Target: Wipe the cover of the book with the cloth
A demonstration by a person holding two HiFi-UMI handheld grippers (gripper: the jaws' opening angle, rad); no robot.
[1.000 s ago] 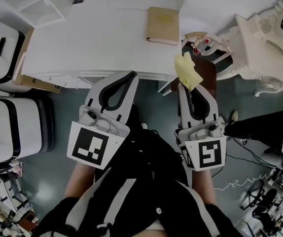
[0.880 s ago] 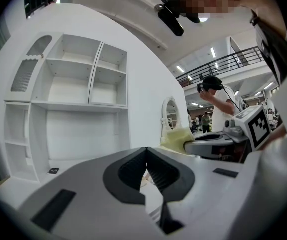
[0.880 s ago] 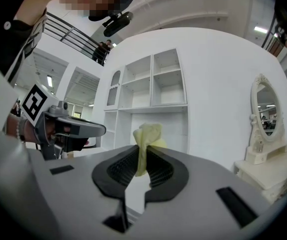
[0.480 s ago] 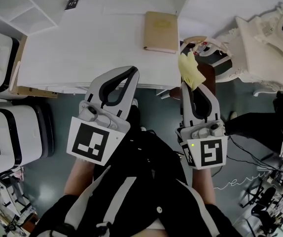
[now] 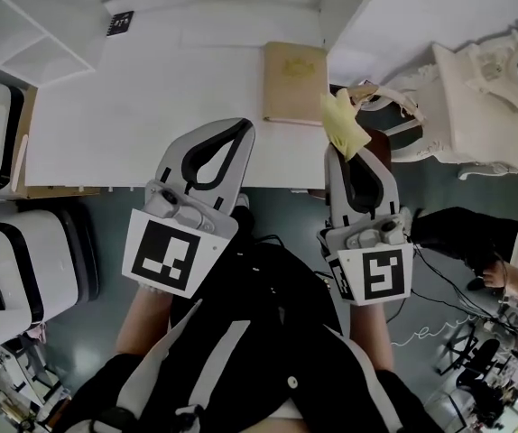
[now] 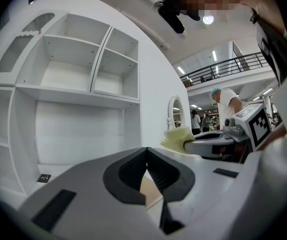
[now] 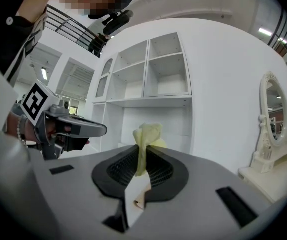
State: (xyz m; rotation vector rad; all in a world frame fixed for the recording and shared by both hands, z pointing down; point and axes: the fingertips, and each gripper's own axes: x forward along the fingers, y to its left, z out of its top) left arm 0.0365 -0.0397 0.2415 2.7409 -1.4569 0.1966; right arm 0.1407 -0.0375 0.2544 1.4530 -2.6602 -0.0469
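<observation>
A tan book (image 5: 295,82) lies flat on the white desk (image 5: 151,106), near its right edge. My right gripper (image 5: 341,144) is shut on a pale yellow cloth (image 5: 343,124), which sticks up past the jaw tips just right of the book's near corner. In the right gripper view the cloth (image 7: 147,141) is pinched between the ribbed pads. My left gripper (image 5: 241,126) hovers over the desk's front edge, shut and empty, left of the book. A slice of the book (image 6: 148,190) shows below its closed jaws (image 6: 147,151).
A white shelf unit (image 5: 20,25) stands at the desk's back left, with a small black marker tag (image 5: 121,22) beside it. An ornate white dressing table with a mirror (image 5: 494,88) and a chair (image 5: 381,120) stand to the right. Black-and-white bins (image 5: 6,260) sit left.
Both grippers have moved forward towards the desk. The cloth now sits next to the book's right edge. The left gripper's tips have come over the desk's front edge.
</observation>
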